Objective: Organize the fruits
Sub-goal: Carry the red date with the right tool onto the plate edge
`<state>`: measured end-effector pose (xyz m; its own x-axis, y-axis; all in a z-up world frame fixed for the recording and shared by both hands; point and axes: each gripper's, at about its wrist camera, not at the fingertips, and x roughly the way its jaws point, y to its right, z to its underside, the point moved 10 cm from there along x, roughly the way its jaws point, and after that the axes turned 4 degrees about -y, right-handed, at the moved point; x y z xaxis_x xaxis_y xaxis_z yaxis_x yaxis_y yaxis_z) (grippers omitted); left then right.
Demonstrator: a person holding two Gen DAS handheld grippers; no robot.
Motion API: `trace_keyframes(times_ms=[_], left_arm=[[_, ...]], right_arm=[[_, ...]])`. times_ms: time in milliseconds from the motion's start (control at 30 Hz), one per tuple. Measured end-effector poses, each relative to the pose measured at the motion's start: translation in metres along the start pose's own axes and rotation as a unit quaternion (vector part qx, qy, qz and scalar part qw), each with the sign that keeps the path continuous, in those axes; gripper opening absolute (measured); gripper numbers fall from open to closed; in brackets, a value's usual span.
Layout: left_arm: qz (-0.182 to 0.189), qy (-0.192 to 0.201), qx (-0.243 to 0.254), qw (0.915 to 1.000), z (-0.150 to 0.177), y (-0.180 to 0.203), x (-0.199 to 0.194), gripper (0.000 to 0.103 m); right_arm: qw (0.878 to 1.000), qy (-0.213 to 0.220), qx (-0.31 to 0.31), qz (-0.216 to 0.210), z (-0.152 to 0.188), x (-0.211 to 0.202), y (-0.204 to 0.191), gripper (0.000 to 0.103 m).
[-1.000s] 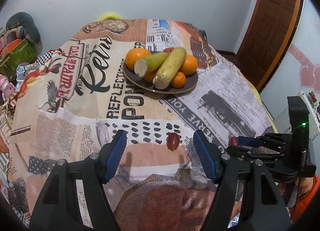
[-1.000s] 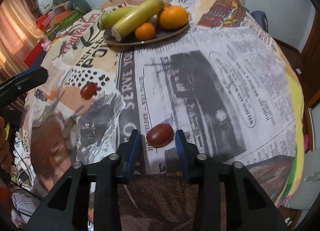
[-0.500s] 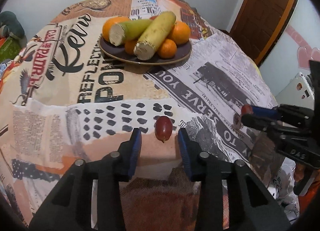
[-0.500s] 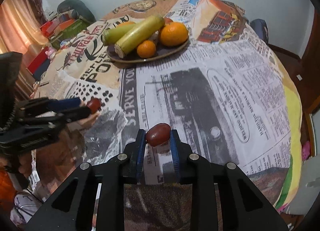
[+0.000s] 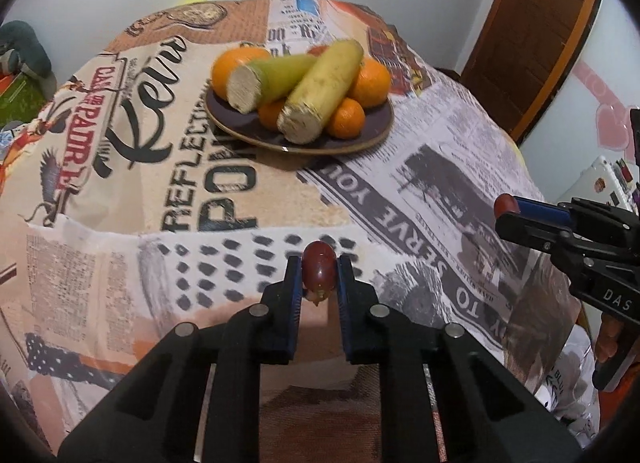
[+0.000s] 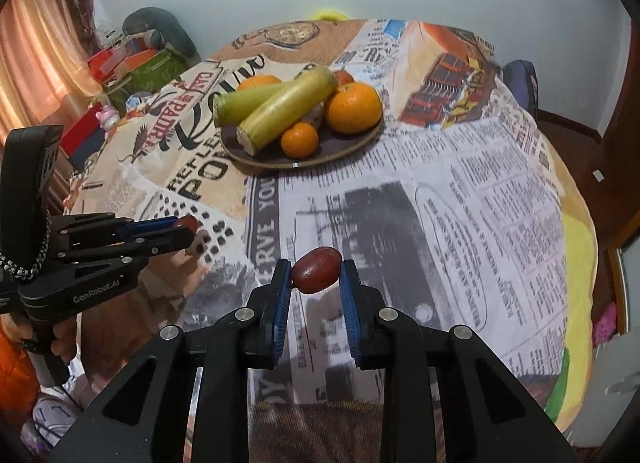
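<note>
- Left tool (image 5: 319,277) clamps a small dark-red fruit (image 5: 319,266) between its blue pads; its jaws have just been closing in on that fruit, now gripped with its long axis running away from the camera, stem end toward the tool.
- Right tool (image 6: 316,277) pinches a second red fruit (image 6: 316,269), slightly bigger, long axis crosswise between the pads and tilted up to the right; judging by the shadow under it, it hangs clear of the cloth.
- Plate (image 5: 378,131) lies ahead of both tools, farther up the desk; from the left tool it sits straight ahead and a little right, from the right tool ahead and a little left.
- Neither hand looks clearly nearer to the plate; both well apart from it.
- Plate load: two corn cobs (image 5: 320,91) lying across oranges (image 5: 374,81) and smaller mandarins (image 5: 346,119); free space mainly at the near right rim, so the drop probably goes there.
- Right tool shows in the left view at the right edge, left tool in the right view at the left edge, so they are side by side, apart.
- Desk (image 6: 460,199) is round, covered with a newspaper-print cloth, slightly wrinkled.
- Room: pale wall, wooden door (image 5: 536,23) on the right, curtain (image 6: 36,63) and stacked boxes (image 6: 132,63) on the left.
</note>
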<state>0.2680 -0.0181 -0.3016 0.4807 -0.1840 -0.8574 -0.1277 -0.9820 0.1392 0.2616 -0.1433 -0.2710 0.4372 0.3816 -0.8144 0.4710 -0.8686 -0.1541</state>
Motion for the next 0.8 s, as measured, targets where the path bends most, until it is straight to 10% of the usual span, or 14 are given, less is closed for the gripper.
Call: trace_keyframes(times_ms=[800], left_arm=[[-0.016, 0.067, -0.014, 0.9975, -0.068, -0.027, -0.022, 0.016]], right_arm=[[0.999, 0.044, -0.024, 0.002, -0.066, 0.008, -0.006, 0.023]])
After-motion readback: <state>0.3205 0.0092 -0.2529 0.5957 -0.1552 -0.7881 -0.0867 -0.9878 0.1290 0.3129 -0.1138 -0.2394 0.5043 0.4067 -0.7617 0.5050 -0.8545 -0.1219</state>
